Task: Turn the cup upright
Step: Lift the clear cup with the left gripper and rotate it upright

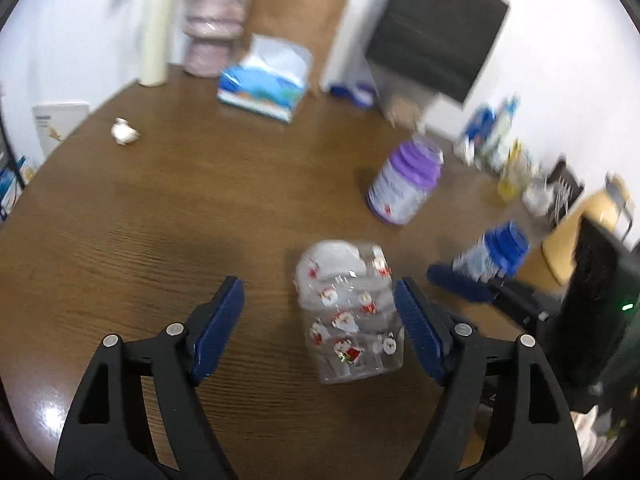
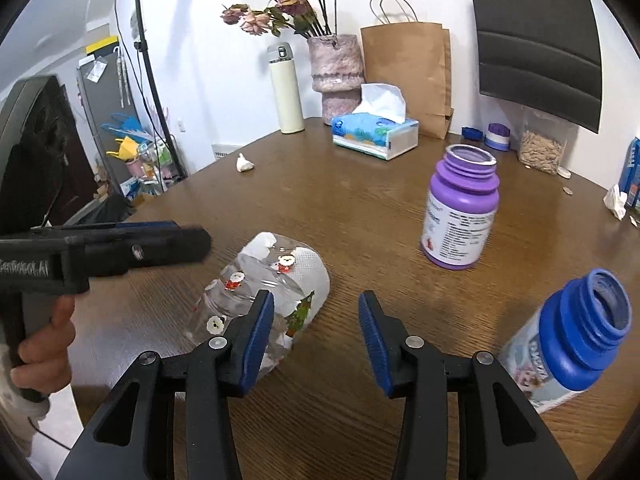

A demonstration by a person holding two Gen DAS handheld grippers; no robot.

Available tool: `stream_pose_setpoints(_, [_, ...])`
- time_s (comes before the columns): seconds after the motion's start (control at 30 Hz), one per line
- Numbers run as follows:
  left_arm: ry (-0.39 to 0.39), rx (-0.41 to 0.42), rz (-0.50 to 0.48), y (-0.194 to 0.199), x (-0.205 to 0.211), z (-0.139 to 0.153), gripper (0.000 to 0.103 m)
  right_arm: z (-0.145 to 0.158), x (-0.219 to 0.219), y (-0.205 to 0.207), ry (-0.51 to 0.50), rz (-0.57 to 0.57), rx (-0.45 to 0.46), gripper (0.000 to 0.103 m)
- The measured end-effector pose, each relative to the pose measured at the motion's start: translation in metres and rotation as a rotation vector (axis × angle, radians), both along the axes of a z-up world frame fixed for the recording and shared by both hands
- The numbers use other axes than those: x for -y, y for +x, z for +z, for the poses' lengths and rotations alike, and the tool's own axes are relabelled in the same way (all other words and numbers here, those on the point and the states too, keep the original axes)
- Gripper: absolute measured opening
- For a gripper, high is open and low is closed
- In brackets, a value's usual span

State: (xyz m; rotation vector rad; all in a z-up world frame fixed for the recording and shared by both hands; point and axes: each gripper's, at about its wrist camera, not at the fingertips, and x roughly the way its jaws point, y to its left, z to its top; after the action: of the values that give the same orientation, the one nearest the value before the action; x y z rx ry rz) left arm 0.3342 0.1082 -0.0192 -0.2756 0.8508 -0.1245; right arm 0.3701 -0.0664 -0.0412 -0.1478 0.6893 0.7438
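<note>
A clear plastic cup (image 1: 349,312) printed with Santa figures lies on its side on the brown wooden table (image 1: 160,208). In the left wrist view it lies between my fingers, close to the right one. My left gripper (image 1: 319,298) is open around it. In the right wrist view the cup (image 2: 272,296) lies just left of my open, empty right gripper (image 2: 316,308), partly behind its left finger. The left gripper (image 2: 120,248) reaches in from the left above the cup. The right gripper's blue finger (image 1: 460,280) shows right of the cup.
An open purple bottle (image 2: 460,208) stands behind, right of the cup. An open blue bottle (image 2: 576,336) stands at the right. A tissue box (image 2: 376,132), thermos (image 2: 286,88), vase (image 2: 336,72), paper bag (image 2: 408,72) and a seed jar (image 2: 542,148) line the far edge. A small white item (image 2: 245,163) lies far left.
</note>
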Motion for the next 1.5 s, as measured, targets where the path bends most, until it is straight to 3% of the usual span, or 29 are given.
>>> stream_pose_setpoints(0.03, [0.03, -0.025, 0.002, 0.007, 0.006, -0.006, 0.076, 0.001, 0.004, -0.001, -0.01, -0.007, 0.008, 0.049])
stream_pose_setpoints(0.07, [0.056, -0.062, 0.002, 0.016, 0.011, -0.013, 0.084, 0.002, 0.007, -0.002, -0.02, -0.015, 0.013, 0.049])
stream_pose_setpoints(0.1, [0.03, -0.088, -0.021, 0.026, 0.014, -0.021, 0.097, 0.003, 0.013, -0.005, -0.036, -0.031, 0.022, 0.049])
stream_pose_setpoints(0.13, [0.006, -0.116, -0.035, 0.033, 0.017, -0.026, 0.098, 0.005, 0.018, -0.007, -0.044, -0.039, 0.033, 0.049])
stream_pose_setpoints(0.17, [-0.024, -0.151, -0.057, 0.04, 0.02, -0.031, 0.092, 0.007, 0.022, -0.009, -0.049, -0.044, 0.042, 0.049])
stream_pose_setpoints(0.2, [-0.007, -0.182, -0.063, 0.046, 0.025, -0.034, 0.061, 0.009, 0.028, -0.011, -0.056, -0.051, 0.052, 0.049])
stream_pose_setpoints(0.27, [0.04, -0.192, -0.071, 0.053, 0.035, -0.039, 0.061, 0.013, 0.037, -0.014, -0.059, -0.067, 0.066, 0.049])
stream_pose_setpoints(0.4, [0.048, -0.206, -0.079, 0.057, 0.041, -0.04, 0.06, 0.018, 0.055, -0.016, -0.037, -0.094, 0.066, 0.052])
stream_pose_setpoints(0.47, [0.021, -0.204, -0.08, 0.057, 0.038, -0.041, 0.06, 0.02, 0.059, -0.015, -0.027, -0.099, 0.062, 0.052])
stream_pose_setpoints(0.6, [-0.116, -0.259, -0.114, 0.06, 0.025, -0.048, 0.06, 0.027, 0.065, -0.011, 0.01, -0.097, 0.055, 0.052])
stream_pose_setpoints(0.8, [-0.094, -0.249, -0.117, 0.065, 0.026, -0.046, 0.058, 0.039, 0.066, -0.001, 0.036, -0.109, 0.062, 0.052])
stream_pose_setpoints(0.93, [-0.062, -0.112, -0.086, 0.051, 0.027, -0.026, 0.058, 0.045, 0.067, 0.0, 0.018, -0.125, 0.086, 0.052])
stream_pose_setpoints(1.07, [-0.015, 0.123, -0.095, 0.03, 0.032, 0.018, 0.058, 0.063, 0.071, 0.009, 0.078, -0.084, 0.073, 0.056])
stream_pose_setpoints(1.13, [-0.003, 0.192, -0.11, 0.029, 0.034, 0.032, 0.059, 0.078, 0.076, 0.017, 0.197, -0.019, 0.046, 0.094])
stream_pose_setpoints(1.17, [0.006, 0.21, -0.11, 0.029, 0.035, 0.036, 0.059, 0.087, 0.079, 0.023, 0.279, 0.021, 0.024, 0.097])
stream_pose_setpoints(1.27, [0.021, 0.3, -0.098, 0.025, 0.039, 0.045, 0.059, 0.104, 0.078, 0.042, 0.429, 0.102, -0.07, 0.098])
stream_pose_setpoints(1.33, [0.019, 0.38, -0.098, 0.02, 0.044, 0.052, 0.059, 0.106, 0.064, 0.064, 0.424, 0.106, -0.161, 0.098])
stream_pose_setpoints(1.47, [0.058, 0.42, -0.112, 0.024, 0.055, 0.057, 0.06, 0.1, 0.036, 0.097, 0.448, 0.221, -0.311, 0.098])
stream_pose_setpoints(1.5, [0.06, 0.437, -0.119, 0.024, 0.057, 0.06, 0.059, 0.097, 0.031, 0.106, 0.473, 0.239, -0.353, 0.093])
